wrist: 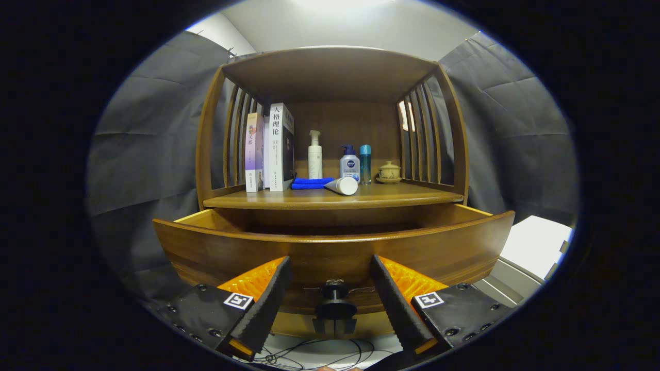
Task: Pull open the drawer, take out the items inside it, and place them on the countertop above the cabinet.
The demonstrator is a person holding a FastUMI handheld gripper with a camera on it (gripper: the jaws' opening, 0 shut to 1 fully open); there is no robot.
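The wooden cabinet's drawer [330, 252] stands pulled out toward me, its inside hidden behind the curved front panel. Its dark round knob [335, 299] sits between my fingers. My gripper [332, 275] is open, its fingers either side of the knob and apart from it, with nothing held. On the countertop [412, 195] above the drawer lie a folded blue cloth [311, 183] and a white tube [343, 186] on its side. Behind them stand a white pump bottle [315, 161], a blue-capped pump bottle [349, 164] and a slim blue bottle [365, 164].
Upright books [270, 149] lean at the countertop's left end, and a small lidded ceramic cup [389, 172] sits at its right. Slatted side walls and a top board enclose the shelf. A white surface [539, 245] lies to the right of the drawer; cables trail below the fingers.
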